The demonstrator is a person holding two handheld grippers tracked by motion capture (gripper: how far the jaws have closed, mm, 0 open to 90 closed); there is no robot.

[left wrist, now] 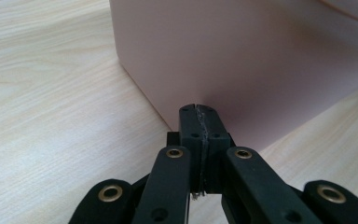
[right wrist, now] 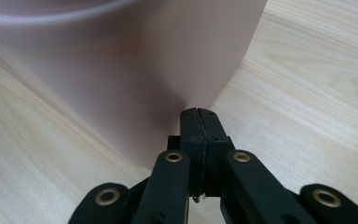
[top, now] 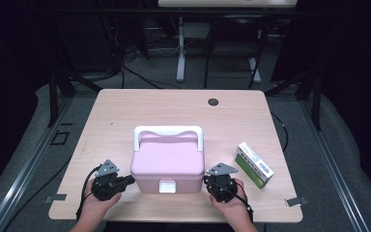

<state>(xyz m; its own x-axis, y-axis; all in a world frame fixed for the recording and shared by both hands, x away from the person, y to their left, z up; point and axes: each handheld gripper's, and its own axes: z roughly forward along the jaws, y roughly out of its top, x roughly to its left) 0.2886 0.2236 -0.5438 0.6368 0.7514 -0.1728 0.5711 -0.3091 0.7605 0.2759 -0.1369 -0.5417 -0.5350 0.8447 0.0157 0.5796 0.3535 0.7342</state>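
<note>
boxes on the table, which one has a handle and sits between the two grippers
The pink box, the large one with a white handle and white front latch. The other, a small green and white carton, lies off to the right, beyond the right gripper.

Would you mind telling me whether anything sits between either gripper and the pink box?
Nothing visible does. The left gripper and right gripper, both shut, sit right at opposite sides of the pink box. The green carton lies off to the right, clear of both.
</note>
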